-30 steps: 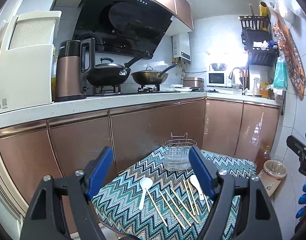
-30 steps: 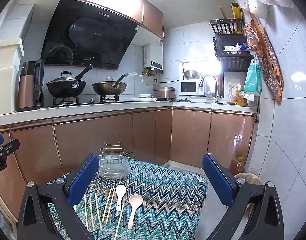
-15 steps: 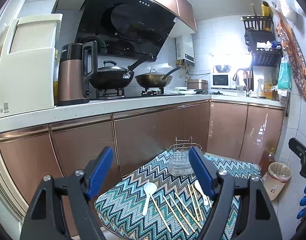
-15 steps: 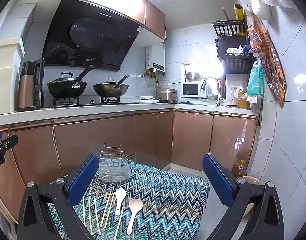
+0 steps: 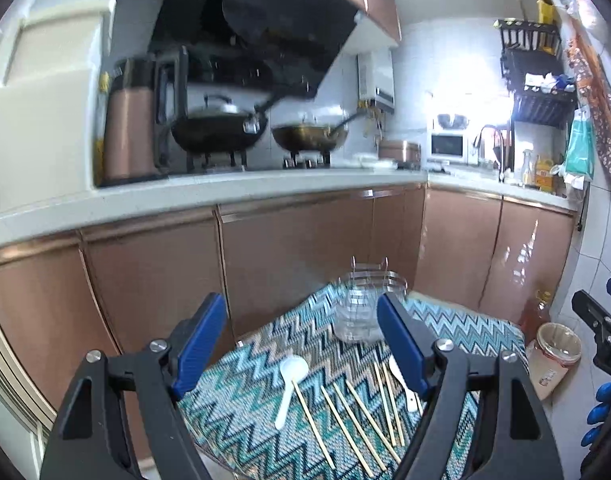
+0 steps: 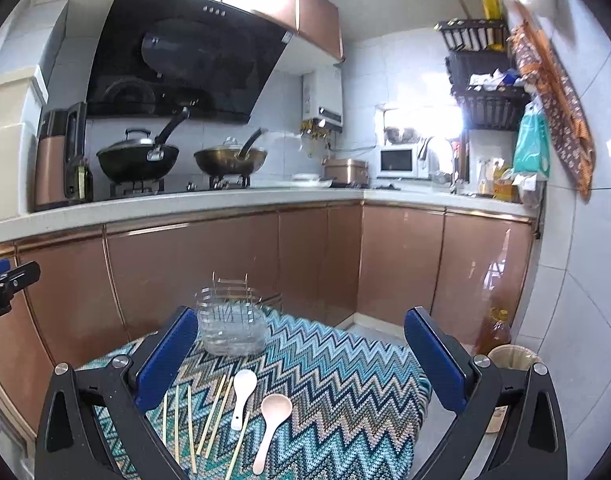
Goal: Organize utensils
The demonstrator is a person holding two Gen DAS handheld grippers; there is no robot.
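A small table with a zigzag cloth (image 5: pixel 261 364) (image 6: pixel 345 380) carries a wire utensil holder with a clear cup (image 5: pixel 365 304) (image 6: pixel 231 324) at its far edge. Several wooden chopsticks (image 5: pixel 345 412) (image 6: pixel 213 412) lie on the cloth. A white spoon (image 5: pixel 289 380) (image 6: pixel 241 394) lies beside them, and a second spoon (image 5: pixel 403 380) shows pinkish in the right wrist view (image 6: pixel 271 424). My left gripper (image 5: pixel 301 344) is open and empty above the near side of the table. My right gripper (image 6: pixel 301 356) is open and empty, also above the table.
Copper-coloured kitchen cabinets (image 5: pixel 289 252) with a worktop run behind the table. Two woks (image 6: pixel 137 158) and a kettle (image 5: pixel 131 136) stand on the worktop. An oil bottle (image 6: pixel 493 330) and a bin (image 5: pixel 555 346) stand on the floor at the right.
Both grippers have shifted slightly, and the table and holder sit a little further right in the views. Both stay open and empty.
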